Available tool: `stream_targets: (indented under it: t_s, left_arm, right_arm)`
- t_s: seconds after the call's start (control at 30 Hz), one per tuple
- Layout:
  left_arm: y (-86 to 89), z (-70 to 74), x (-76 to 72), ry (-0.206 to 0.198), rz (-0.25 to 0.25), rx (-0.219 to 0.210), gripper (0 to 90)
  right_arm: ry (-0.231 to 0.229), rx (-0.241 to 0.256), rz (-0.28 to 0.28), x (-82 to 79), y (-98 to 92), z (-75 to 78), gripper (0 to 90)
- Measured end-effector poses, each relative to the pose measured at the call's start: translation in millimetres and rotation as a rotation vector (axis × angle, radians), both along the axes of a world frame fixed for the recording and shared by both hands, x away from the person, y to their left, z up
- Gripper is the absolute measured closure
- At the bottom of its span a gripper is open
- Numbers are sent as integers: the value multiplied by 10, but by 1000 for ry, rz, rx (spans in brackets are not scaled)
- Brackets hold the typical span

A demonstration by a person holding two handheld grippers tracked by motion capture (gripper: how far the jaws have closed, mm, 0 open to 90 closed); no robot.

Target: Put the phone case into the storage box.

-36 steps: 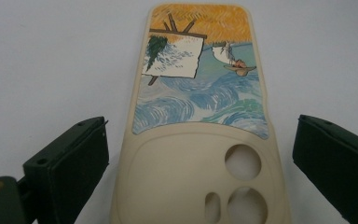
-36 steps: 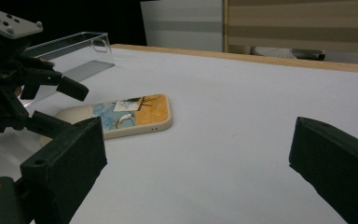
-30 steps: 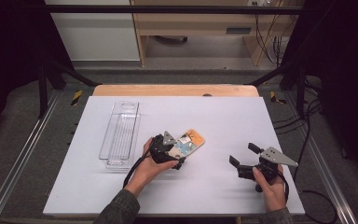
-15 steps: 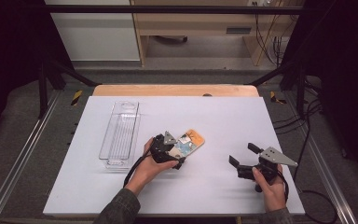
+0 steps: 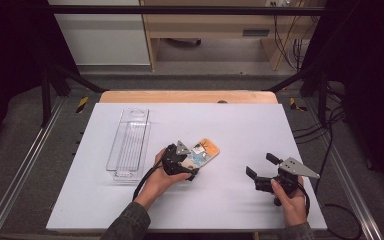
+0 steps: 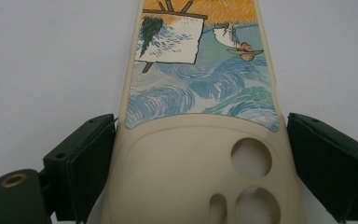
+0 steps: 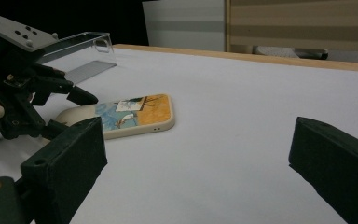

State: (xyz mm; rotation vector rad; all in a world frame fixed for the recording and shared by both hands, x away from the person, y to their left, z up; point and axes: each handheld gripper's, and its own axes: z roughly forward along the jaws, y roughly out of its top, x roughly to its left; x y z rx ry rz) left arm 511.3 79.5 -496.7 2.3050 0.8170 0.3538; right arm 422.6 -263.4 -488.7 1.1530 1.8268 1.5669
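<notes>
Left hand-held gripper (image 5: 187,165) sits near the middle of my white surface (image 5: 240,130), its jaws spread to either side of a phone case (image 5: 204,151). From its own camera I see the cream, camera-hole end of the phone case (image 6: 196,158) lying between the two black pads; the left pad looks right against the case edge and the right one just beside it, so I read it as open around the case rather than clamped, though I cannot be sure of contact. The case lies flat on the surface, printed side up, its orange end pointing toward one o'clock.

At about nine o'clock from that gripper, a clear plastic tray (image 5: 128,144) lies lengthwise on the surface; it looks empty as far as I can tell through the clear plastic. From the right gripper camera the tray (image 7: 81,44) stands beyond the case (image 7: 137,114), apart from it.

Right hand-held gripper (image 5: 260,169) rests at four o'clock on the surface, jaws wide open and holding nothing, well apart from the case.

A wooden edge (image 5: 187,96) borders the surface's far side. Open white surface stretches between the two grippers and across the far right corner. Metal rails (image 5: 20,175) run down both sides over grey floor, with cables (image 5: 330,135) trailing at the right. Beyond, I see a pale wooden bench (image 5: 215,25) against the back of the room.
</notes>
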Motion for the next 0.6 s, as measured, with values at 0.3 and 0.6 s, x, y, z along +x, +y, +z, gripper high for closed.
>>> stream_targets:
  t_s: [0.3,0.6]
  left_arm:
    - [-1,20,-8,9,-6,12,114]
    - [27,101,-19,2,-9,-15,122]
  right_arm:
    - [0,-1,-1,-1,-3,-1,41]
    - [-2,-2,-1,-4,7,1,41]
